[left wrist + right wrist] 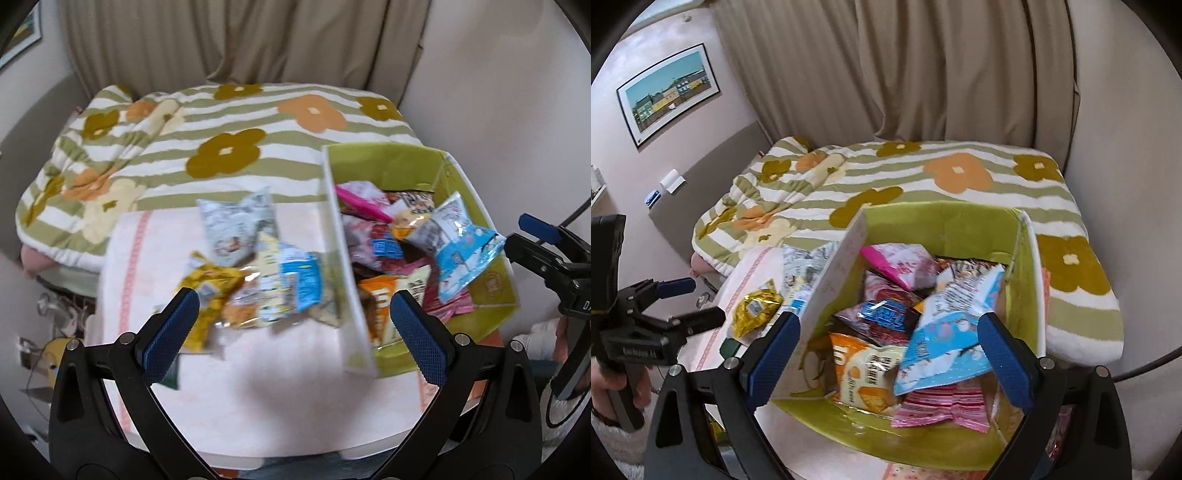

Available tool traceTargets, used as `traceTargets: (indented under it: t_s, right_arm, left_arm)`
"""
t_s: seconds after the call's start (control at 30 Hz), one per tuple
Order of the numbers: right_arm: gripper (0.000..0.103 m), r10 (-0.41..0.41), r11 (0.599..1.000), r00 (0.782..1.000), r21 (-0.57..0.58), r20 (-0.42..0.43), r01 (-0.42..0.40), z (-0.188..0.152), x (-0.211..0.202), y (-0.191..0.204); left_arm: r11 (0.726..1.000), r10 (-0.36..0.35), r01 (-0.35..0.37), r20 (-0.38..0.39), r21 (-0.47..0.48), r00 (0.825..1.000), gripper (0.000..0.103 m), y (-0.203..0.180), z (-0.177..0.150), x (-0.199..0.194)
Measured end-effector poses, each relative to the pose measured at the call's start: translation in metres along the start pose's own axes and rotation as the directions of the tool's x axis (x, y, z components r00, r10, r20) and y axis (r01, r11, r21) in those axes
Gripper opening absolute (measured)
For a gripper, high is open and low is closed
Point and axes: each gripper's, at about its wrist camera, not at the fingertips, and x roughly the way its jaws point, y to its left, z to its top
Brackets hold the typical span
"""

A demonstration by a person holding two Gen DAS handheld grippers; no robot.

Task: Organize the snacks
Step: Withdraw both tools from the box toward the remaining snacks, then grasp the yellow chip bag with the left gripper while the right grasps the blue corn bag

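A home bedroom: bed under a flower-patterned striped quilt (923, 184), beige curtains (905, 66) behind, framed picture (668, 92) on the wall.

Green box (942, 225) full of snack packets, right gripper (886, 354) open above, light-blue packet (945, 339) topmost

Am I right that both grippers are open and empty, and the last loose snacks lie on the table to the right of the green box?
Not quite: the loose snacks lie to the left of the green box, as the left wrist view shows. The rest holds: the left gripper and right gripper are both open and empty.
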Motion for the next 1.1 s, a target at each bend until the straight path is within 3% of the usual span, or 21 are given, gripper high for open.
traceTargets:
  t_s: [0.3,0.6,0.87,1.1]
  right_arm:
    - [0.096,-0.04,0.999,0.999,-0.018,0.037,0.041,0.001,0.008,0.057]
    - [0.096,-0.063,0.988,0.998,0.138,-0.004,0.063,0.004,0.055,0.122]
    - [0.096,-0.182,0.942,0.983,0.281,-0.024,0.181,0.002,0.098,0.173]
    - [0.096,-0.31,0.851,0.95,0.436,-0.032,0.292,-0.014,0.126,0.196]
  left_arm:
    - [1.0,0.026,-0.026,-0.044,0.013,0.999,0.102,0.072,-0.012,0.006]
    - [0.993,-0.081,0.093,-0.148,0.075,0.986,0.102,0.136,-0.01,0.048]
    - [0.954,-0.193,0.24,-0.25,0.177,0.949,0.102,0.159,-0.007,0.092]
    - [0.911,-0.255,0.339,-0.326,0.236,0.91,0.102,0.165,-0.011,0.131]
